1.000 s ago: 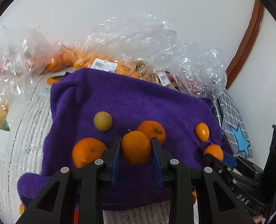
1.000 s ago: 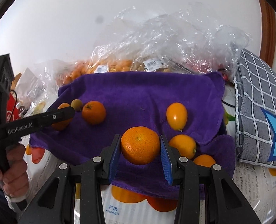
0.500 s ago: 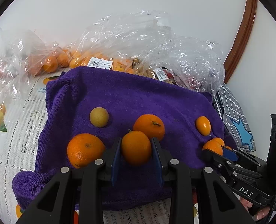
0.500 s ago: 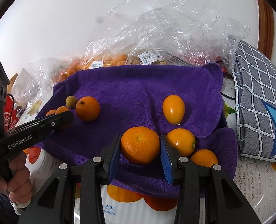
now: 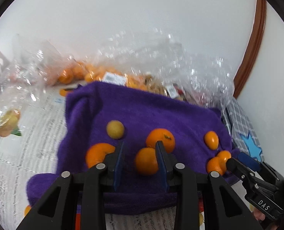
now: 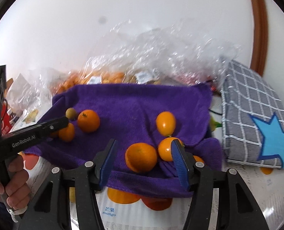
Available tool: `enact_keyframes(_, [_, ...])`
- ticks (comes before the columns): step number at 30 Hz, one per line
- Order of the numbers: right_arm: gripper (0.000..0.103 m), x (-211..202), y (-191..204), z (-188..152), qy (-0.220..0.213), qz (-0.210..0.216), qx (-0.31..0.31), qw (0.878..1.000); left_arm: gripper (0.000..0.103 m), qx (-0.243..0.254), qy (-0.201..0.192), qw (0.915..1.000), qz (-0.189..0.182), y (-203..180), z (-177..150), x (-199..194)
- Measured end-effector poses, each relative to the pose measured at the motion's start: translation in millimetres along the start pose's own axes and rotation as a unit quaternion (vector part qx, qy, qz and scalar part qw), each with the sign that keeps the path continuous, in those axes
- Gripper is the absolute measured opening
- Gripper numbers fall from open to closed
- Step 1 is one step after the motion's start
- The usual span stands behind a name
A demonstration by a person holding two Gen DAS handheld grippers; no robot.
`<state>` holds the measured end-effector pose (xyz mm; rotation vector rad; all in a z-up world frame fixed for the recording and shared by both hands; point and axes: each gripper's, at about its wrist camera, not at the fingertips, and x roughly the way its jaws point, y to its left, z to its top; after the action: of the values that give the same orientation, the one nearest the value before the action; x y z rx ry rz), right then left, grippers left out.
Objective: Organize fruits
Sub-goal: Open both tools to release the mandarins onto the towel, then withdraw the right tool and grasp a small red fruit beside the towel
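A purple towel [image 5: 151, 111] lies on the table with several fruits on it. My left gripper [image 5: 140, 153] is open; a small orange [image 5: 145, 161] lies on the towel between its fingers, near the right pad. Another orange [image 5: 161, 139], an orange at the left [image 5: 97, 154] and a yellow-green round fruit [image 5: 115, 129] lie around it. My right gripper [image 6: 144, 151] is open, with an orange [image 6: 141, 157] resting on the towel [image 6: 132, 103] between its fingers. An oval kumquat [image 6: 165, 123] and another kumquat [image 6: 166, 149] lie just beyond.
Clear plastic bags of fruit [image 5: 122, 74] are heaped behind the towel against the white wall. A grey checked cushion with a blue star [image 6: 257, 120] lies at the right. The tablecloth [image 5: 17, 143] has printed fruit pictures. A brown curved frame [image 5: 253, 44] stands at the right.
Both grippers have opened and let go of their oranges, which now rest on the towel. Both cameras have moved and the views are blurred.
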<state>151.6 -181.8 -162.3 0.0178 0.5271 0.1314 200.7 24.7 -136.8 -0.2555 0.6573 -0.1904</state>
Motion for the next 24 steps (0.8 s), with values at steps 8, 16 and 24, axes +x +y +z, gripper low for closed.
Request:
enact_keyframes(8, [0.057,-31.1,-0.4,-15.2,-0.011,-0.024,0.023,0.999,0.035,-0.005,-0.022,0.9997,-0.007,12.9,-6.5,-31.8])
enact_keyframes(16, [0.037,-43.5,18.2,-33.7,0.030,-0.003,0.004,1.000,0.035,-0.019,-0.021,0.9996,0.003,34.4,-13.9,-50.7])
enact_keyframes(24, [0.034,-30.3,39.8,-41.5,0.063,0.050,0.000,0.997,0.035,-0.042,-0.001,0.9991,-0.002,53.2,-17.5,-55.5])
